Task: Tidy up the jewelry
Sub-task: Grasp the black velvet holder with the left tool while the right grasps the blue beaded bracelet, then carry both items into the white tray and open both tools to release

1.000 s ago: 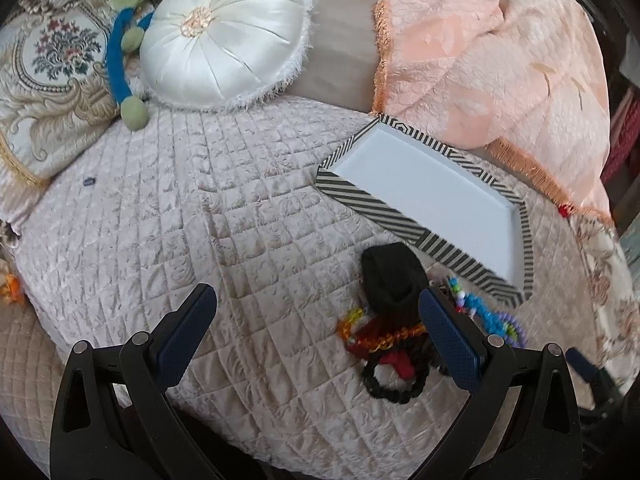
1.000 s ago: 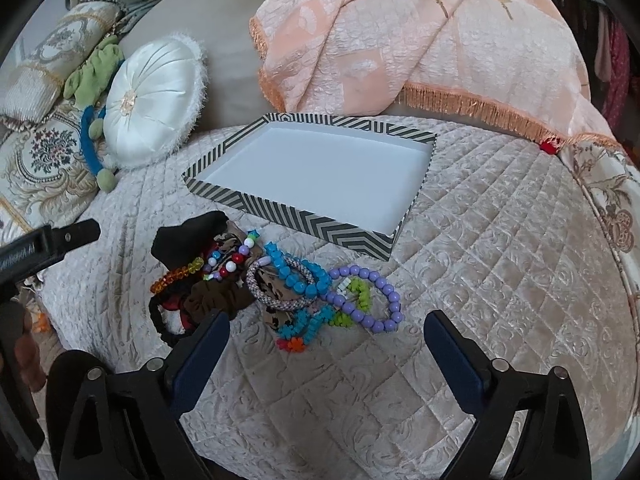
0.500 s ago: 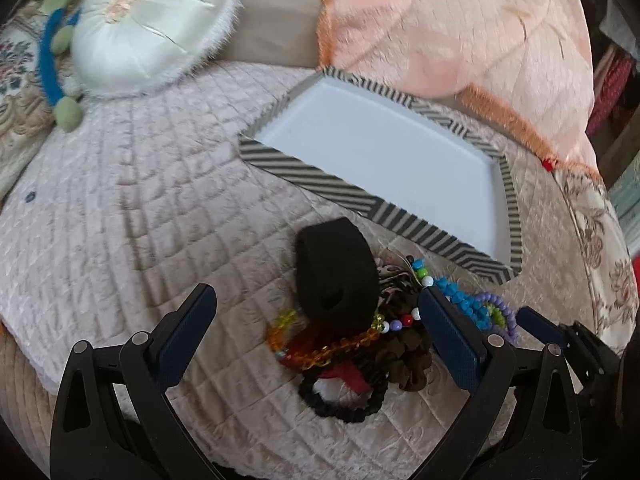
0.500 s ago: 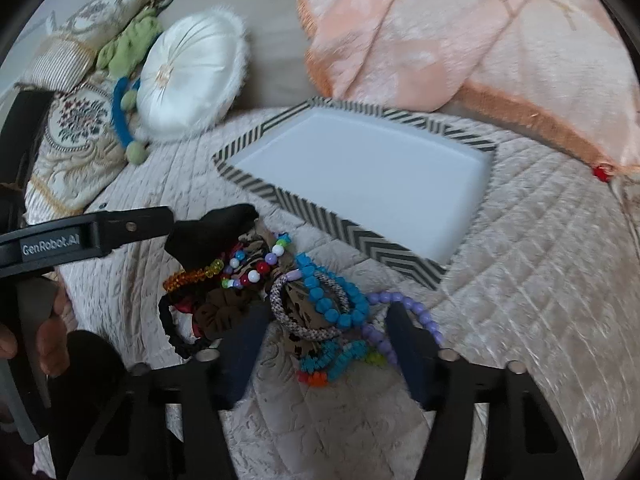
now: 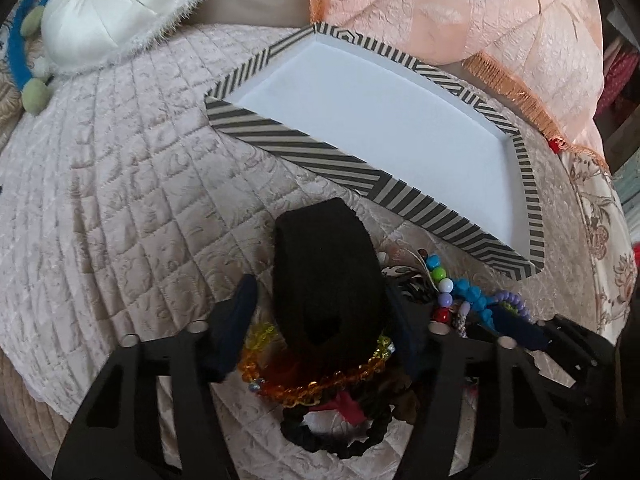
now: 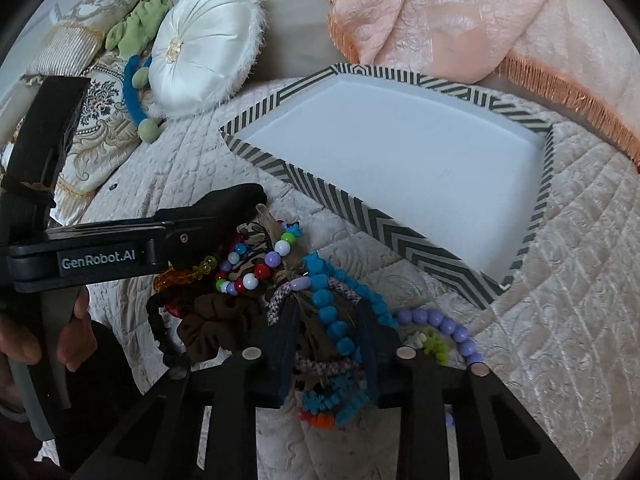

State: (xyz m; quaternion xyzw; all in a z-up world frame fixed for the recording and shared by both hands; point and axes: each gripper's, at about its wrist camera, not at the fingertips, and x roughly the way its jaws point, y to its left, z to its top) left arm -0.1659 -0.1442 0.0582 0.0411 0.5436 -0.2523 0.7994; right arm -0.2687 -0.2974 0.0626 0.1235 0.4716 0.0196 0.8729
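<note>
The jewelry is a mixed-up pile on the quilted bedspread (image 6: 560, 280), just in front of the striped tray (image 6: 400, 236). In the pile there is a wide black band (image 5: 324, 280), an orange bead bracelet (image 5: 320, 384), a thin black hair tie (image 5: 340, 440), a brown scrunchie (image 6: 216, 328), a string of big colored beads (image 6: 248, 272), a blue bead bracelet (image 6: 332, 312), a purple bead bracelet (image 6: 444, 324) and a woven cord bracelet (image 6: 280, 296). The tray has black and cream stripes on its walls and a plain white floor, and nothing lies in it. A round white pillow (image 6: 204, 48) sits past the tray's left end, and a pink blanket (image 6: 460, 12) with orange fringe lies behind the tray. The left gripper (image 5: 320, 312) is low over the pile near the tray's front wall, and its two fingers have come close on both sides of the black band; I cannot tell if they squeeze it yet. A second ago those fingers were wide apart and the band was farther off. The right gripper (image 6: 328, 344) is closed in around the blue bead bracelet and the cord bracelet; a second ago its fingers were spread wide and higher above the pile. Both cameras are nearer to the pile now.
</note>
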